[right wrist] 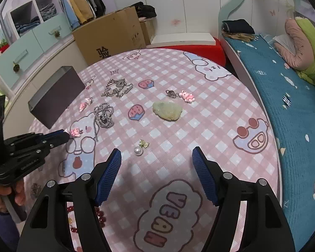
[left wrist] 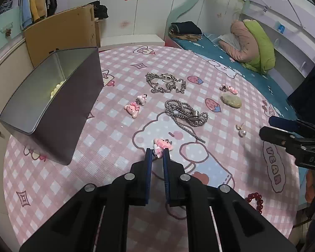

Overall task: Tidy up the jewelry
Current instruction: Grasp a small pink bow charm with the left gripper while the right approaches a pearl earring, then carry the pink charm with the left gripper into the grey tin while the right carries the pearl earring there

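A home bedroom — bed (left wrist: 231, 48), hanging clothes (right wrist: 79, 2) (open wardrobe).

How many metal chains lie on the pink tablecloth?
2. One chain with a flat clasp lies farther from the camera, near the grey box. The rope-like chain lies nearer, beside the pink charm. More may hide inside the box.

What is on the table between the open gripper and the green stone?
In the right wrist view, a pearl earring with a gold bow lies between the right gripper and the pale green jade stone.
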The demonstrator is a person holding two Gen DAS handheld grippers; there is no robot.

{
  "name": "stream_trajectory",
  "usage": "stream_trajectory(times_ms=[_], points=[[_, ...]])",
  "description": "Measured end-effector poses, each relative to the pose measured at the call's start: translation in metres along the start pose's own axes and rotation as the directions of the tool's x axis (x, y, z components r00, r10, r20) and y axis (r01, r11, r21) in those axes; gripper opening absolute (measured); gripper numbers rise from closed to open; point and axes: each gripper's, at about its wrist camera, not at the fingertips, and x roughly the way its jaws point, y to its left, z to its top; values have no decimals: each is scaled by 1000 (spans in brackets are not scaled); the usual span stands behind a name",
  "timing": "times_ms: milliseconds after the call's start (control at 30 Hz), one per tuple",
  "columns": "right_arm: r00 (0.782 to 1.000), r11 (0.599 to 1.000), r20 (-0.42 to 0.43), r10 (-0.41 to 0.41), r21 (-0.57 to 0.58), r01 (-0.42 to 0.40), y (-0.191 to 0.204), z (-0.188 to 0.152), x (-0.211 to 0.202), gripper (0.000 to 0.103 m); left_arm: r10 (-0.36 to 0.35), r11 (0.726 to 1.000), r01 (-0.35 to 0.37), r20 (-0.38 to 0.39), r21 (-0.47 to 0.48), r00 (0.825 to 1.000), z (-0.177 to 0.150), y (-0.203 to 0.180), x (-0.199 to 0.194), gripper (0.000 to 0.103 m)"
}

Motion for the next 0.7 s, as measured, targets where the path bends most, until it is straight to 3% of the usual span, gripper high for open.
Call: stream_trajectory(times_ms=[167,367,467,633,700], points=[[999,996,-9,-48,-79,47,14,2,11,68,-34,999,34,21,-15,999,2,2,-10,9],[999,990,-13,-41,-133,39,29,4,24,67,-39,999,39,60,-6,997,7,0,-30,9],[999,990,-21,-43,-133,40,32,5,29,51,-41,999,41,73,-1,997,8,0,-37,9],[997,986,-20,-81,-151,77,33,4,32,38,-45,999,45,76,-1,996,9,1,-42,9],[997,986,-22,-75,-149,71,32,4,32,25,-48,999,48,74,-2,996,9,2,-42,9]])
